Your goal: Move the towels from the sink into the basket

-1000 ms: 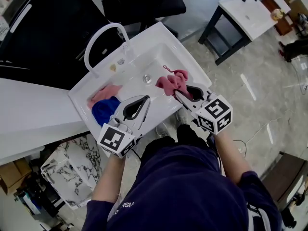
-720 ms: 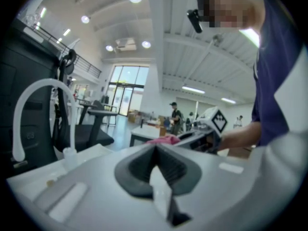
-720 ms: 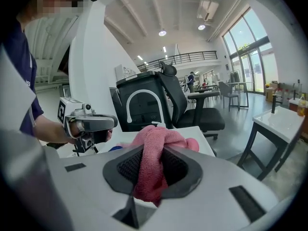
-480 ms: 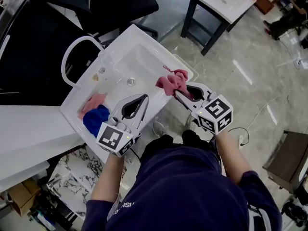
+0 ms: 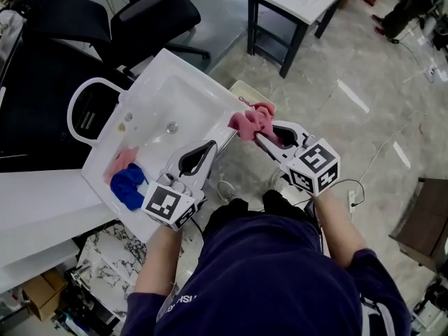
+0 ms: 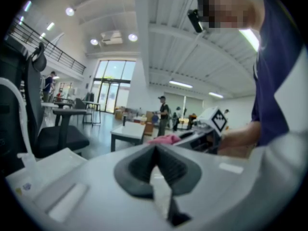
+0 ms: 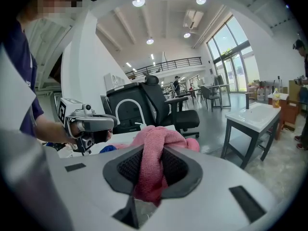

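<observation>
Right gripper (image 5: 257, 136) clamps pink towel (image 5: 248, 122) (left gripper (image 5: 225, 139) closed, empty).

Basket (image 5: 245, 91) mostly hidden behind sink (image 5: 168, 96) rim and held pink towel (image 5: 250, 123), that towel's tail buried inside right tongs (image 5: 259, 136), second pink towel (image 5: 120, 161) partly under blue towel (image 5: 128, 185), sink's near edge behind left tongs (image 5: 212, 145), distant people in left gripper view too small to tell.

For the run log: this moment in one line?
right gripper: shut on pink towel | left gripper: shut, empty | sink: blue towel, second pink towel
</observation>
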Available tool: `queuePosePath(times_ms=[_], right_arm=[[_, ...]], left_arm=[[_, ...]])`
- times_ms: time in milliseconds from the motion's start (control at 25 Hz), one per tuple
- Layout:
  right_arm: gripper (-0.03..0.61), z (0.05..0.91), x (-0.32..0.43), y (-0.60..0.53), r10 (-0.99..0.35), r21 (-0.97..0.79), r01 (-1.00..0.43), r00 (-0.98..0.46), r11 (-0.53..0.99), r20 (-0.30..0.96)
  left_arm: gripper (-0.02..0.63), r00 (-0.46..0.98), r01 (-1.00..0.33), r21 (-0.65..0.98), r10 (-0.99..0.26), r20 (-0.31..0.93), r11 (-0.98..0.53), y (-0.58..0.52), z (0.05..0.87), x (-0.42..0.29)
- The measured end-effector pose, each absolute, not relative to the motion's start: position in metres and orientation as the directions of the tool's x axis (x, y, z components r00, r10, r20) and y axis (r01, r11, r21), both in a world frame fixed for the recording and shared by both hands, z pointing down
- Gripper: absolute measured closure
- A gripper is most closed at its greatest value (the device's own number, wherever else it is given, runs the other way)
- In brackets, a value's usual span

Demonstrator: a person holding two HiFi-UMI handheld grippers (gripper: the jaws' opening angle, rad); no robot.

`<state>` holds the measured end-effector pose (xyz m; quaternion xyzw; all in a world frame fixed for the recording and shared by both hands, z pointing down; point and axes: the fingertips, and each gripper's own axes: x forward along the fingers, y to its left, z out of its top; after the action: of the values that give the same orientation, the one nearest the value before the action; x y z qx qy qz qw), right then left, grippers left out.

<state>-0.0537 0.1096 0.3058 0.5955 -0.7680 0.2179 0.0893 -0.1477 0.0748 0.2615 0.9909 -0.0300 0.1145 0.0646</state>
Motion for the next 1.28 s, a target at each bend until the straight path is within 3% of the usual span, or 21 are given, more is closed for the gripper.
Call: queuePosePath(times_ms=[680, 1280], right_arm=[[0.495, 0.297, 0.106, 0.199, -0.907, -0.236, -0.963, -0.213, 0.131, 0.362], [0.495, 0.313, 0.161, 0.218, -0.909, -0.252, -0.966, -0.157, 0.059, 0.387]], left_arm=[[0.612, 0.97, 0.005, 0.094, 0.028, 0.243, -0.996, 0.16, 0.253, 0.018], [0.612, 0.962, 0.052, 0.133, 0.085, 0.26, -0.99, 0.165, 0.274, 0.071]])
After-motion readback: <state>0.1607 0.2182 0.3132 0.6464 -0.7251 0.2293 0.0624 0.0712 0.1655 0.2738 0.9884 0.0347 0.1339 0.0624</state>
